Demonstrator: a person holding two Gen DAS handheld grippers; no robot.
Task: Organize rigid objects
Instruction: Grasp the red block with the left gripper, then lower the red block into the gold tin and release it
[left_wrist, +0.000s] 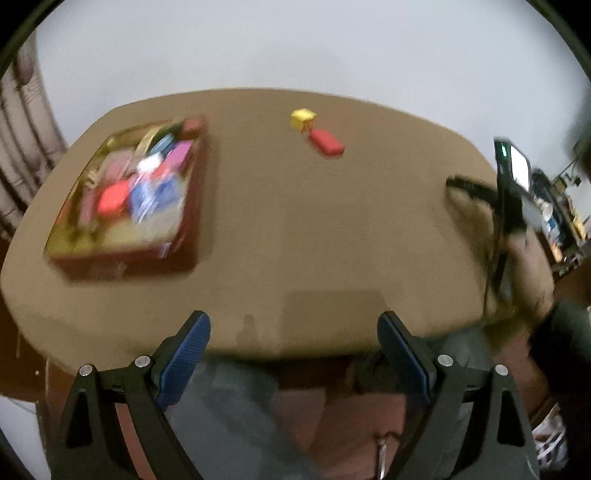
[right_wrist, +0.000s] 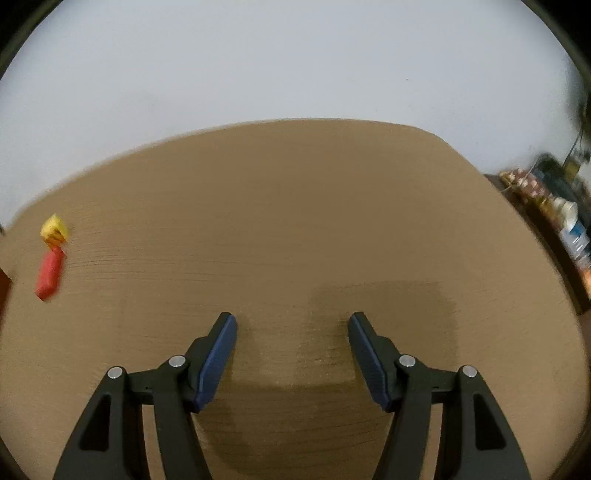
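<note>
Nearest in the left wrist view, the left gripper (left_wrist: 293, 328) tilts steeply downward over the near edge of the brown table (left_wrist: 295, 221), its blue-padded fingers (left_wrist: 184, 354) spread wide with nothing between them; below the edge a person's lap shows, blurred. Out to the right in that view the right gripper (left_wrist: 476, 188) appears as a dark, smeared shape with the hand (left_wrist: 524, 266) behind it, reaching over the table's right side.

From its own camera, the right gripper (right_wrist: 291, 325) also points down at the bare tabletop (right_wrist: 295, 221), fingers (right_wrist: 218, 358) parted a moderate way and empty, its shadow lying on the wood just beneath.

Farther out, left of centre, a red tray (left_wrist: 129, 199) holds a blurred jumble of coloured blocks. Toward the far edge, well apart from the tray, a small red block (left_wrist: 327, 142) lies flat just beside a yellow cube (left_wrist: 303, 118); the two seem to touch at a corner.
</note>
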